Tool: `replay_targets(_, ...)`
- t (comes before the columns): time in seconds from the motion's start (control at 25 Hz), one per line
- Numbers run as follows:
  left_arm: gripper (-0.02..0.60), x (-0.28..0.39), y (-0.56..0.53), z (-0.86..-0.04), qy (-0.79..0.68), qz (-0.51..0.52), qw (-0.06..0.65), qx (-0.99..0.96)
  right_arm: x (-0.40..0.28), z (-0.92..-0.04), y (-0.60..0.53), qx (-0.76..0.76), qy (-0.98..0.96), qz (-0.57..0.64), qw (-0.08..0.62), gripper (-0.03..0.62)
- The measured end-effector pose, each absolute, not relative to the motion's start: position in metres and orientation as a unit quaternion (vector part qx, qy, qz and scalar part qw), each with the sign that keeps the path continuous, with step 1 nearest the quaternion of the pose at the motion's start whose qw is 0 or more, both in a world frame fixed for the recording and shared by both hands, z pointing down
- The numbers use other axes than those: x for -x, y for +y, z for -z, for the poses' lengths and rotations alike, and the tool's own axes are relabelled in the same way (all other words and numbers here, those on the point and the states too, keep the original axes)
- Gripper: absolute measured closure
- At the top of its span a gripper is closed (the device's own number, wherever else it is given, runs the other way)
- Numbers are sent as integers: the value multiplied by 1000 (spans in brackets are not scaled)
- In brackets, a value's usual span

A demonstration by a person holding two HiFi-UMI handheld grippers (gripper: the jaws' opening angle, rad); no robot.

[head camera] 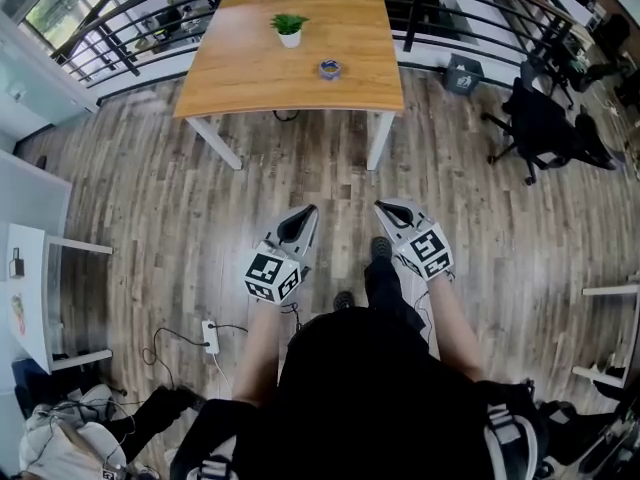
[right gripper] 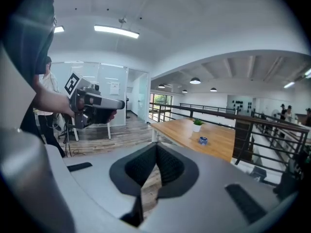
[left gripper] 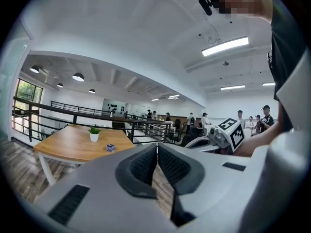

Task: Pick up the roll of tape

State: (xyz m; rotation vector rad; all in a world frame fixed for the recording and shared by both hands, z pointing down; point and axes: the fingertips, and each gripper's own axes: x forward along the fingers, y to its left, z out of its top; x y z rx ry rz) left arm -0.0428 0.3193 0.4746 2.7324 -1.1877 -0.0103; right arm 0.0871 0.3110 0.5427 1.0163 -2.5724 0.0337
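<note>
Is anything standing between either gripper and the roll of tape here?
Nothing visible. The small blue roll of tape lies in the open on the light wooden table, apart from the small green plant in a white pot farther back. Only wood-plank floor separates the table from the left gripper and right gripper, both shut and empty.

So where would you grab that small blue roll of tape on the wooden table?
Probably by its ring wall, coming down from above. The small blue roll of tape seems to lie flat on the wooden table, hole up, so one jaw could go inside and one outside. Approach over the near edge; the green potted plant stands further back.
</note>
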Motion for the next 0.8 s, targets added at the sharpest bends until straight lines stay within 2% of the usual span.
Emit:
replay_targets(0.56,555,48,312,-479,-405,9,88,-910,-91,-544,303,-380,-909,-17,171,585)
replay_targets(0.76,550,48,310,-480,-403,13,91,-911,-89,-543,301,-378,-911,-9,165,535)
replay_targets(0.8,529,47,309,-480,-401,14,91,-911,-90,-543,300,-380,-911,-9,162,514)
